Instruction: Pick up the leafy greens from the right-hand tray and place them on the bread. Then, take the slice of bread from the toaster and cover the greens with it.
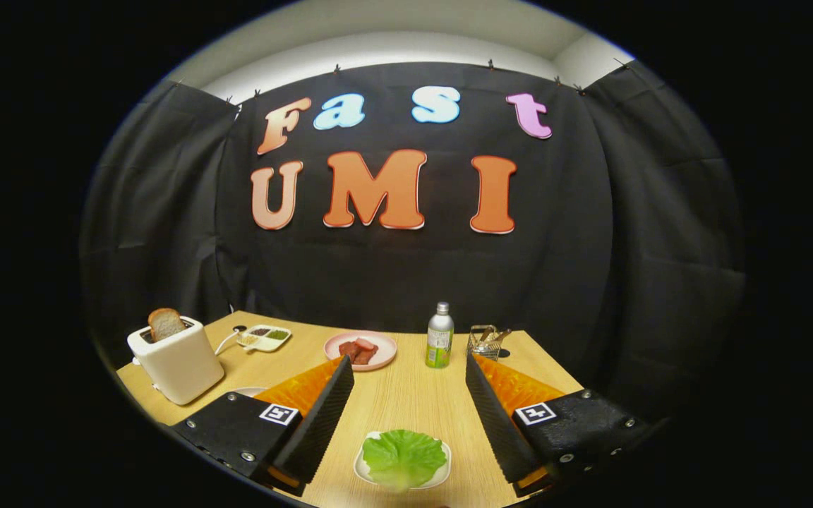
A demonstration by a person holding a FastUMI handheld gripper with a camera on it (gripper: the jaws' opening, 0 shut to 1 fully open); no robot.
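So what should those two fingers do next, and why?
Probably dip forward and down so the open gripper brackets the green leafy lettuce, then close. The leaf lies untouched on its small white tray between the spread fingers, which grip nothing. The brown bread slice stands in the cream toaster, so the greens likely come first.

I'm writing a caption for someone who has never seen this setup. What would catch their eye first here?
Most striking is the leafy greens on a small white tray, lying low between the open fingers of the gripper. Beyond the left finger stands a white toaster with a slice of bread poking up. Farther back on the wooden table sit a pink plate and a green-labelled bottle.
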